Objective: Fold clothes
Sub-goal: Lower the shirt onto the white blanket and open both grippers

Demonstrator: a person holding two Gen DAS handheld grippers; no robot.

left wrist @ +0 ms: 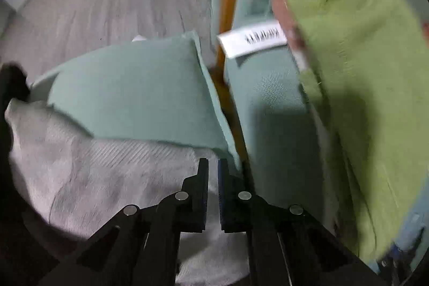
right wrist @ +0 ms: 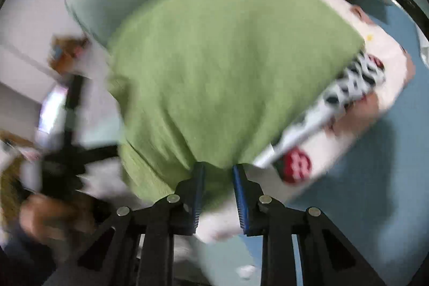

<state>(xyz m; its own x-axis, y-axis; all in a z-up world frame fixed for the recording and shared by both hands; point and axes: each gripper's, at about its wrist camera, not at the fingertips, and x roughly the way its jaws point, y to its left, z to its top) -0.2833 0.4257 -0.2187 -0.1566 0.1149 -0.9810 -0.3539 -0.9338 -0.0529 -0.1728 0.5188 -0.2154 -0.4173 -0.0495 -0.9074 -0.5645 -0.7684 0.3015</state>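
— Two grippers are showing, one per wrist view. What is the left gripper [left wrist: 213,165] doing?

— Its jaws are standing almost shut, only a thin slit between the pads, and nothing is sitting in that slit. It is pointing steeply down over a white knitted cloth [left wrist: 88,173] that is lying against a mint-green cushion [left wrist: 134,90].

— And the right gripper [right wrist: 218,169]?

— Its jaws are standing narrowly apart, and a fold of the green garment [right wrist: 219,66] is hanging down between them. The blur is making it hard to tell whether the pads are pressing on the fabric.

— Where is that garment lying?

— In the right wrist view it is spreading over a white printed fabric [right wrist: 346,125] with red and black marks, on a blue surface [right wrist: 375,192]. In the left wrist view the same green garment [left wrist: 356,71] is draping along the right side, beside a mint-green cushion bearing a white label [left wrist: 252,40].
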